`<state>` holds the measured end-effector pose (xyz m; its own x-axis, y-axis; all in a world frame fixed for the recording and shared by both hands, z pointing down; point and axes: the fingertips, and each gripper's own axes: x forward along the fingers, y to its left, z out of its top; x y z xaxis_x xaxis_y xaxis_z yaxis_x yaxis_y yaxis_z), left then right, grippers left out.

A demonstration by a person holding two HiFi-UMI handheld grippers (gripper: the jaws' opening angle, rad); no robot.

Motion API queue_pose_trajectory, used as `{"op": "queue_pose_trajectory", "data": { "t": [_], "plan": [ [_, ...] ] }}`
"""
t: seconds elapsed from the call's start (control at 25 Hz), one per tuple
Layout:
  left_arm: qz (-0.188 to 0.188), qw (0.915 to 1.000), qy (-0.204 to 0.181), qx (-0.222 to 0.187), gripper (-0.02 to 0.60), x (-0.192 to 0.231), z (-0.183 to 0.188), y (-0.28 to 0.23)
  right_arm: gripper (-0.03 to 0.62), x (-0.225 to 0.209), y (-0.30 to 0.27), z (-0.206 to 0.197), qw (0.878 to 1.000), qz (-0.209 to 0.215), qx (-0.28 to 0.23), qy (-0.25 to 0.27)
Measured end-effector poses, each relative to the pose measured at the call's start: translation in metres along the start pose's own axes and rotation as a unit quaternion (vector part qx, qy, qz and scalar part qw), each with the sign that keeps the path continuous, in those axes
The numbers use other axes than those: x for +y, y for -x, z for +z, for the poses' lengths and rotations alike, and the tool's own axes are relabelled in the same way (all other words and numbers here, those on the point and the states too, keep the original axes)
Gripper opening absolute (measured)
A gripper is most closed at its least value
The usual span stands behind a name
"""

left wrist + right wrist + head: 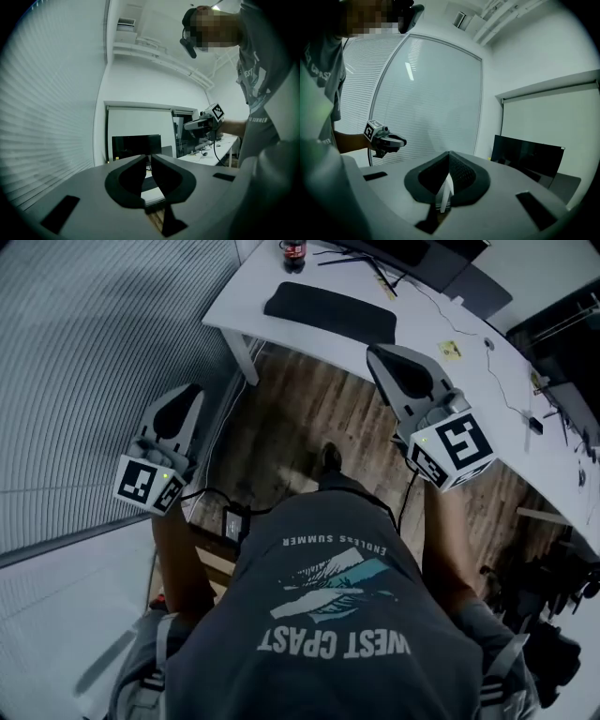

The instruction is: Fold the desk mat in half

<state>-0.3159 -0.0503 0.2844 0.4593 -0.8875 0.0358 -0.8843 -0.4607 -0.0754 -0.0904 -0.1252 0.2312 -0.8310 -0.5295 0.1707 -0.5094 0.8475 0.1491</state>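
The black desk mat [330, 313] lies flat on the white desk [441, 324] at the top of the head view. Both grippers hang in the air in front of the person's body, well short of the desk. My left gripper [178, 407] is at the left over the floor by the blinds, shut with nothing in it. My right gripper [382, 360] is nearer the desk's front edge, also shut and holding nothing. In the left gripper view the jaws [149, 158] meet at their tips. The jaws [449, 157] in the right gripper view are pressed together.
A cola bottle [293, 253] stands at the desk's far end, with cables [487, 381] and dark devices further along. A wall of blinds [94, 352] runs on the left. Wooden floor [291, 418] lies between me and the desk. A dark monitor [136, 145] stands beyond.
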Motion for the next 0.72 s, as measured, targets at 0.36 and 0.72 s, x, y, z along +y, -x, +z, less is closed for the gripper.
{"op": "queue_pose_trajectory", "data": {
  "t": [0.36,0.72],
  "plan": [
    [-0.018,0.9998,0.000,0.006,0.046,-0.017,0.000,-0.008,0.025,-0.010,0.018,0.000,1.000,-0.014,-0.001,-0.006],
    [-0.026,0.9996,-0.003,0.007,0.046,-0.023,0.003,-0.016,0.025,-0.016,0.030,-0.001,1.000,-0.021,-0.001,-0.012]
  ]
}}
